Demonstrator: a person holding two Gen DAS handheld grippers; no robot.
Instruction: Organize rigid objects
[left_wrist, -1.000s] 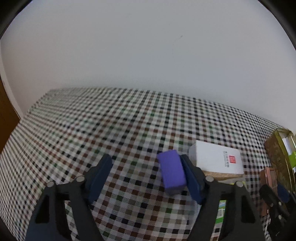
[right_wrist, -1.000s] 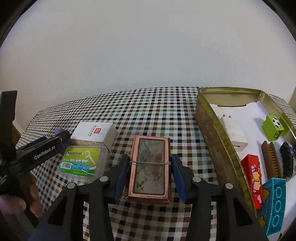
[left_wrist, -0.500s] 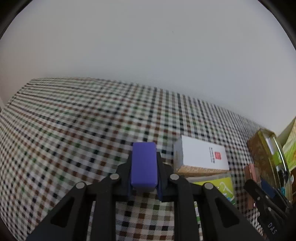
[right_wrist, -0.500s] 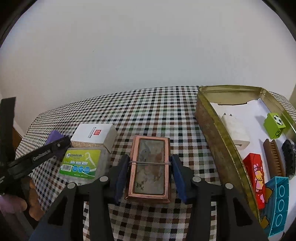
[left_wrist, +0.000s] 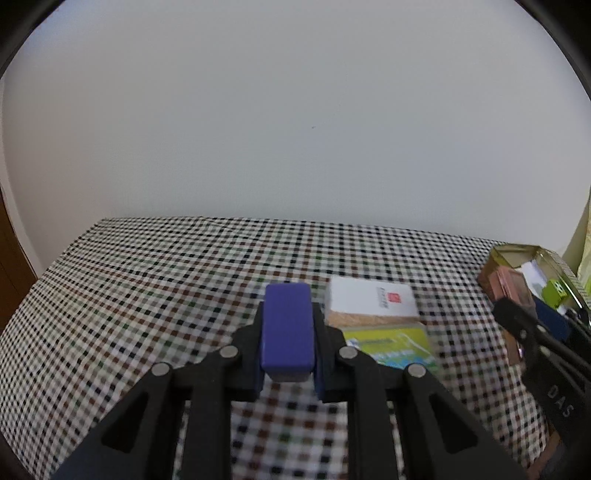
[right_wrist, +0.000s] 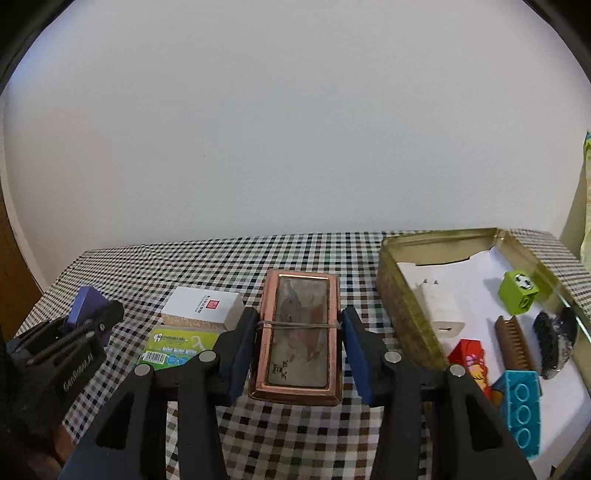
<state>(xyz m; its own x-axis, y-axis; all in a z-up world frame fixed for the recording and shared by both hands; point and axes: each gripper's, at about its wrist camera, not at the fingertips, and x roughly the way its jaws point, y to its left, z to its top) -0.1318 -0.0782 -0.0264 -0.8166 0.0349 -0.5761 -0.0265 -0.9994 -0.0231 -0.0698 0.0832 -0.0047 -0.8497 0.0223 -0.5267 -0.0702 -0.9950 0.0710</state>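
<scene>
My left gripper (left_wrist: 287, 334) is shut on a purple block (left_wrist: 287, 330) and holds it above the checkered tablecloth (left_wrist: 147, 295). The block also shows at the left in the right wrist view (right_wrist: 86, 304). My right gripper (right_wrist: 298, 345) is shut on a copper-framed rectangular box (right_wrist: 298, 339) with a rubber band round it, left of the open gold tin (right_wrist: 402, 317). A white box (left_wrist: 371, 302) and a green floss pack (left_wrist: 391, 345) lie between the two grippers.
The tin holds a white plug (right_wrist: 441, 314), a green cube (right_wrist: 517, 291), a red brick (right_wrist: 469, 362), a brown comb (right_wrist: 513, 343), a black clip (right_wrist: 552, 343) and a teal brick (right_wrist: 522, 406). A white wall stands behind the table.
My left gripper closed on the purple block and lifted it. My right gripper stayed shut on the copper box and rose slightly.
</scene>
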